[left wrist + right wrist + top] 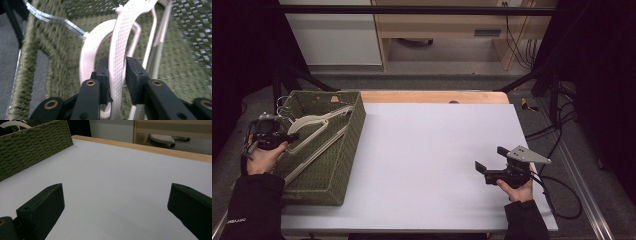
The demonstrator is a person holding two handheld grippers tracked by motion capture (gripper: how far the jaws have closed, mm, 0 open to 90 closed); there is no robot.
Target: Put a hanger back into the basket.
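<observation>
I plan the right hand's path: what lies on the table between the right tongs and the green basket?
Nothing: in the high view the white table is bare between the right tongs and the green basket.

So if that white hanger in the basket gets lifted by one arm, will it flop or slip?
Probably stiff: the white hanger looks like moulded plastic holding its curve. Its dimpled surface may help against slipping. The left hand-held gripper has its jaws around one arm with small gaps showing, well off the middle, so it would likely tilt and could snag the second hanger beside it in the basket.

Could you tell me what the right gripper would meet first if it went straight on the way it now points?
Probably nothing soon: the right gripper, jaws wide apart, points over the bare white table top toward its wooden far edge. The green basket lies off to one side.
</observation>
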